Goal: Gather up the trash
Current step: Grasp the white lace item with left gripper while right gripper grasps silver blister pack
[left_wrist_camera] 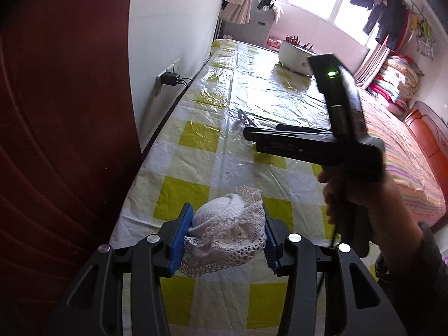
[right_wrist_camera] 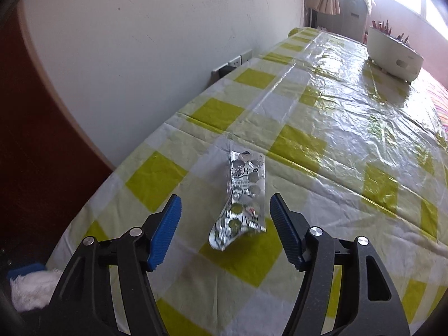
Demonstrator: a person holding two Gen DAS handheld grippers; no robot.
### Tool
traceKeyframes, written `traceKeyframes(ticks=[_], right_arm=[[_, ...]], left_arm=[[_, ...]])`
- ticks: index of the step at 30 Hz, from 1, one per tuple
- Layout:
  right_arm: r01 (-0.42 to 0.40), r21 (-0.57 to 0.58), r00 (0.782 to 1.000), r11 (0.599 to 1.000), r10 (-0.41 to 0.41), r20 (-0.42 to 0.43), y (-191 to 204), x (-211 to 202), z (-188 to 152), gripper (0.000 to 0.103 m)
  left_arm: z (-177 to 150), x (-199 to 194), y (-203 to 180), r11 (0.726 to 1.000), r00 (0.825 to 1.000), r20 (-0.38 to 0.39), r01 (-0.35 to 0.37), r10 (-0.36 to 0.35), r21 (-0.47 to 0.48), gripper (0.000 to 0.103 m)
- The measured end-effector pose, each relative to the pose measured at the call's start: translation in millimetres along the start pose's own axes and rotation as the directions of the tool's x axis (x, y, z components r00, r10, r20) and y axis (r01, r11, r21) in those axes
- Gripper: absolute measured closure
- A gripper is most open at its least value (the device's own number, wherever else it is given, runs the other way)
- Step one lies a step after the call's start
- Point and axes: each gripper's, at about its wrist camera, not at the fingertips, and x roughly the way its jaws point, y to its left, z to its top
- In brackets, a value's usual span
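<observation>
— Pinching what is the left gripper (left_wrist_camera: pixel 224 235)?
— A white foam net (left_wrist_camera: pixel 226 232) is clamped between its jaws, above the counter (right_wrist_camera: pixel 322 128).
— And the right gripper (right_wrist_camera: pixel 224 224)?
— Its jaws are spread; an empty blister pack (right_wrist_camera: pixel 242 198) is lying between them.

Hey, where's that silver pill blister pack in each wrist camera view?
Left wrist: blister pack mid-frame on the checked tablecloth, just beyond the right gripper's tips.
Right wrist: blister pack centre, lying between the right gripper's open jaws, untouched.
Shared landmark: white pot at the table's far end.
</observation>
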Motion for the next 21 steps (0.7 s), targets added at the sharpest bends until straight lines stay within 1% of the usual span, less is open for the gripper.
traceKeyframes(ticks=[3, 8, 13, 14, 16, 17, 18, 19, 21], right_arm=[[0.017, -0.007, 1.0, 1.0, -0.017, -0.013, 2.4, 5.4, 3.0, 0.043], [0.037, -0.019, 0.999, 0.999, -0.037, -0.032, 7.4, 16.0, 6.6, 0.045], [0.057, -0.03, 0.998, 0.998, -0.058, -0.037, 8.3, 20.6, 8.2, 0.052], [0.063, -0.034, 0.997, 0.997, -0.064, -0.038, 8.7, 20.1, 8.8, 0.054], [0.079, -0.047, 0.996, 0.996, -0.081, -0.035, 9.1, 18.7, 8.8, 0.063], [0.094, -0.056, 0.995, 0.994, -0.096, -0.031, 8.8, 17.8, 8.4, 0.071], [0.112, -0.065, 0.993, 0.992, -0.114, -0.026, 8.1, 16.6, 7.8, 0.076], [0.126, -0.072, 0.992, 0.989, -0.128, -0.019, 6.0, 15.1, 7.0, 0.076], [0.115, -0.064, 0.993, 0.991, -0.116, -0.011, 2.4, 11.3, 4.2, 0.077]], left_arm=[[0.6, -0.6, 1.2, 1.0, 1.0, 0.001, 0.004, -0.004, -0.004, 0.059], [0.8, -0.8, 0.3, 1.0, 1.0, 0.0, 0.011, -0.011, -0.002, 0.059], [0.9, -0.5, -0.9, 1.0, 1.0, -0.002, 0.016, -0.016, 0.001, 0.059], [0.9, -0.4, -1.3, 1.0, 1.0, -0.002, 0.017, -0.017, 0.002, 0.059], [0.5, 0.2, -2.0, 1.0, 1.0, -0.006, 0.018, -0.018, 0.006, 0.059], [0.4, 0.3, -2.6, 1.0, 1.0, -0.008, 0.018, -0.018, 0.007, 0.059], [0.2, 0.7, -3.5, 1.0, 1.0, -0.009, 0.018, -0.018, 0.008, 0.059], [0.2, 1.0, -4.5, 1.0, 1.0, -0.01, 0.018, -0.018, 0.011, 0.059], [-0.2, 0.8, -6.5, 1.0, 1.0, -0.011, 0.019, -0.019, 0.017, 0.059]])
